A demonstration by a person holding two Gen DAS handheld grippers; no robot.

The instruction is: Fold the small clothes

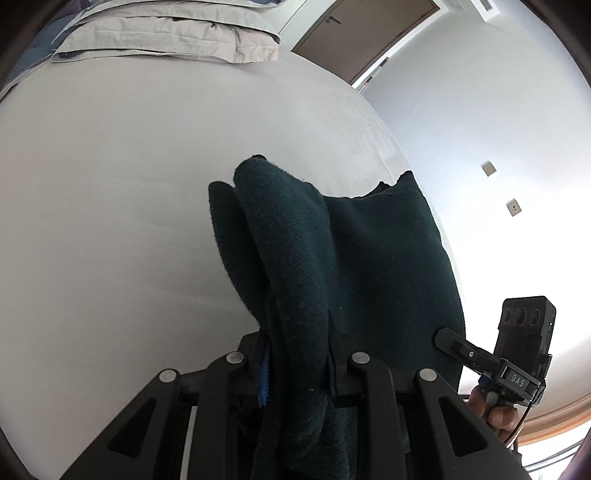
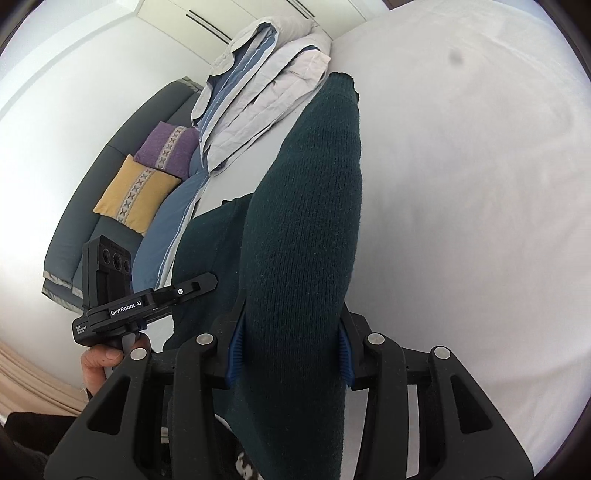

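Note:
A dark green knitted garment (image 1: 332, 258) hangs lifted above the white bed (image 1: 110, 203). My left gripper (image 1: 297, 365) is shut on a bunched fold of it, with the cloth draping over and hiding the fingertips. In the right wrist view the same garment (image 2: 306, 221) runs thick between the blue pads (image 2: 236, 347), and my right gripper (image 2: 290, 350) is shut on it. Each wrist view shows the other gripper: the right one (image 1: 491, 358) at the garment's far side, the left one (image 2: 147, 299) held in a hand (image 2: 99, 362).
Folded grey and blue bedding (image 1: 166, 37) lies at the head of the bed (image 2: 461, 184). A grey sofa (image 2: 96, 206) with a yellow cushion (image 2: 136, 192) and a purple cushion (image 2: 170, 147) stands along the white wall. A door (image 1: 362, 33) is beyond the bed.

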